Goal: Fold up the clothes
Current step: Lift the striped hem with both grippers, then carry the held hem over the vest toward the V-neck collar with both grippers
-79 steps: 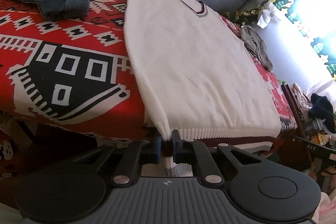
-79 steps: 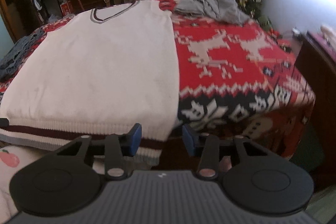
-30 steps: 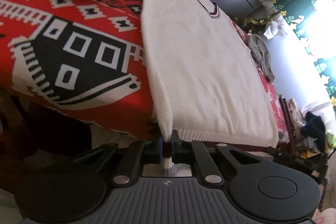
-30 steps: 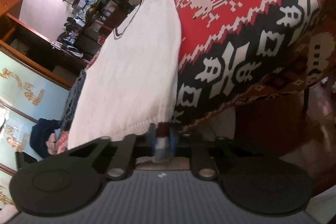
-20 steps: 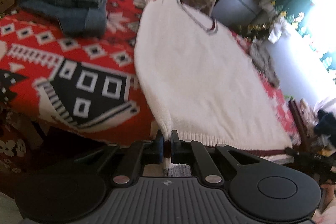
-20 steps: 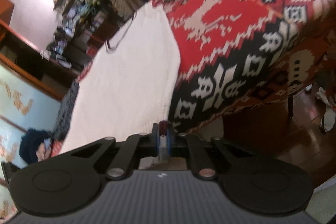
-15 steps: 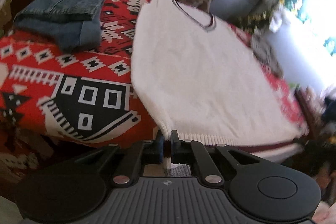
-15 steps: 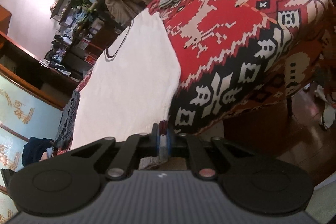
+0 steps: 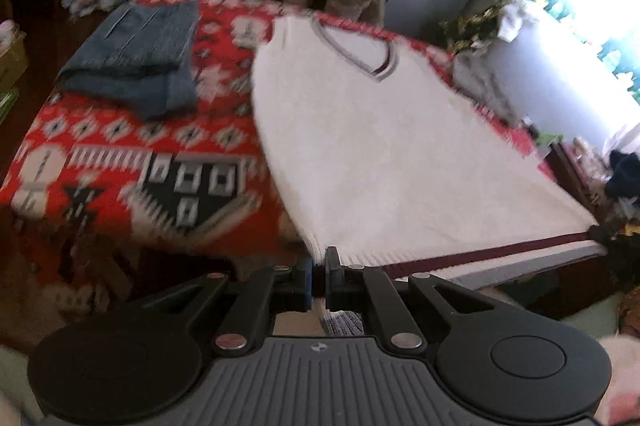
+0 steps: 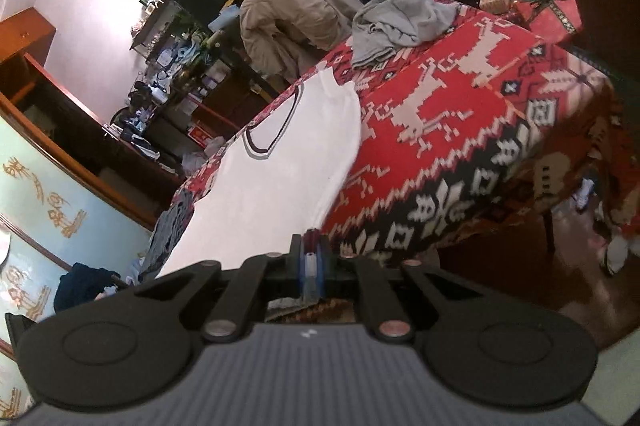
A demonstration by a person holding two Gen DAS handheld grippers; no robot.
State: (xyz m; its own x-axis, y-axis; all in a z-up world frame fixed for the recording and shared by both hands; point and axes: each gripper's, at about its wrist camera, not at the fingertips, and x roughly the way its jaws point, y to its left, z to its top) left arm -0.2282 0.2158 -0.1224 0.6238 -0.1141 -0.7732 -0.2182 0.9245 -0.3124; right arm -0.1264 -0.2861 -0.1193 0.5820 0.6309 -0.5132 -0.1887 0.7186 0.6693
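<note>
Left tongs (image 9: 318,272) and right tongs (image 10: 311,258) each clench a hem corner of the white sweater (image 9: 384,146) spread over the patterned table (image 9: 120,154); level, taut hands should carry the hem squarely toward the collar.

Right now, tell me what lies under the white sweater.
Under the white sweater shows the red patterned blanket, visible around its edges. Whatever sits directly beneath its middle is covered.

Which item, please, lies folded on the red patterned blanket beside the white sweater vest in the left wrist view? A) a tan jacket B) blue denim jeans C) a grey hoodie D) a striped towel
B: the folded blue denim jeans lie on the red patterned blanket, apart from the white sweater vest.
</note>
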